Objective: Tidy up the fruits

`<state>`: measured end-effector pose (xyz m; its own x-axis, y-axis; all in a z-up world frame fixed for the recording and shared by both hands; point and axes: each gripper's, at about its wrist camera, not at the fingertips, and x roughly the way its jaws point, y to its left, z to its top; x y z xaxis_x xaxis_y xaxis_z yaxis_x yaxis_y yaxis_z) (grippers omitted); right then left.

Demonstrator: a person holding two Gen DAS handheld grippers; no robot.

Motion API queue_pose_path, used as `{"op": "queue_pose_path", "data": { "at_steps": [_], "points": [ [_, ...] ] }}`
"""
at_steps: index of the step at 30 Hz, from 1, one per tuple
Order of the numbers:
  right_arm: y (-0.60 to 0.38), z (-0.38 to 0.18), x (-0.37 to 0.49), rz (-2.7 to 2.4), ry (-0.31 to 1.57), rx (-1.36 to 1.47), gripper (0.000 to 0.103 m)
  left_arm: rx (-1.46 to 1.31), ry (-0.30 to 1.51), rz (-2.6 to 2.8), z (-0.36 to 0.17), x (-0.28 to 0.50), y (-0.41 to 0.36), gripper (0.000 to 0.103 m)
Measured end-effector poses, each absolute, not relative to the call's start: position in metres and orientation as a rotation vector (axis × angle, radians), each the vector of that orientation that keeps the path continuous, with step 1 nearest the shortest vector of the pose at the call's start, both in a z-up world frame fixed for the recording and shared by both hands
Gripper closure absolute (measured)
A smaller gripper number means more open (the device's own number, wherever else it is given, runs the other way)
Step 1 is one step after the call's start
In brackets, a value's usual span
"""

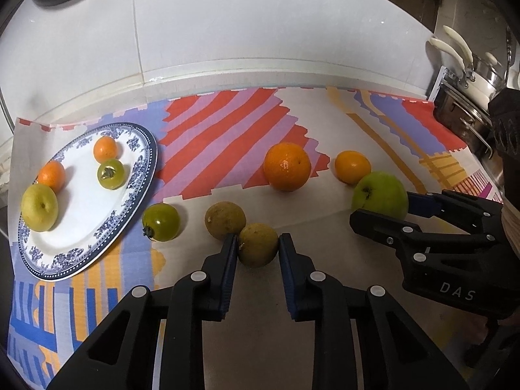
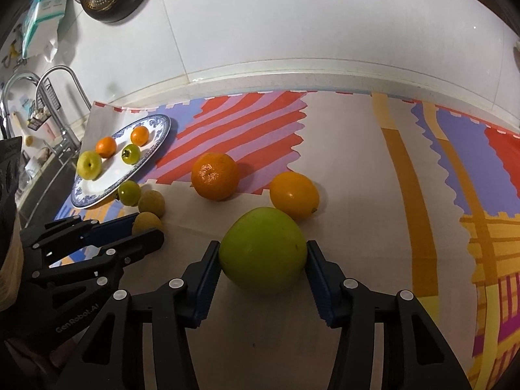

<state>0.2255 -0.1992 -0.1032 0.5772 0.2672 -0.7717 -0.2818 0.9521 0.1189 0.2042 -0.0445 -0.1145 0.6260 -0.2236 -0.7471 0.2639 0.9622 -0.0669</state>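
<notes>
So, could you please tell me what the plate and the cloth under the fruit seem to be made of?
The plate looks like glazed ceramic: a glossy white face with a printed blue floral rim, though melamine cannot be ruled out. The cloth looks like matte woven fabric: a fine weave shows in its pale parts, and its printed blocks carry no shine.

oranges (image 1: 286,166): 4 | green fruits (image 1: 380,195): 4 | brown fruits (image 1: 258,244): 2 | plate (image 1: 143,162): 1

Glossy glazed plate (image 1: 143,175) on matt woven cloth (image 1: 227,143).
</notes>
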Motion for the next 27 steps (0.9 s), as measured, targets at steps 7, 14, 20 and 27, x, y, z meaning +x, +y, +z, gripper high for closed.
{"op": "queue_pose_path", "data": {
  "at_steps": [7,14,20,27],
  "points": [
    [-0.198,-0.094,0.219,0.327,0.881,-0.023,0.051,0.046,0.818,-0.279,-0.103,0.197,-0.042,0.077],
    [-0.192,-0.080,0.209,0.340,0.856,-0.027,0.051,0.030,0.774,-0.272,-0.085,0.182,-0.037,0.077],
    [-0.184,-0.062,0.195,0.361,0.818,-0.032,0.051,0.010,0.730,-0.266,-0.069,0.165,-0.029,0.077],
    [-0.169,-0.043,0.178,0.394,0.780,-0.045,0.051,-0.004,0.683,-0.232,-0.051,0.143,-0.012,0.077]
  ]
}}
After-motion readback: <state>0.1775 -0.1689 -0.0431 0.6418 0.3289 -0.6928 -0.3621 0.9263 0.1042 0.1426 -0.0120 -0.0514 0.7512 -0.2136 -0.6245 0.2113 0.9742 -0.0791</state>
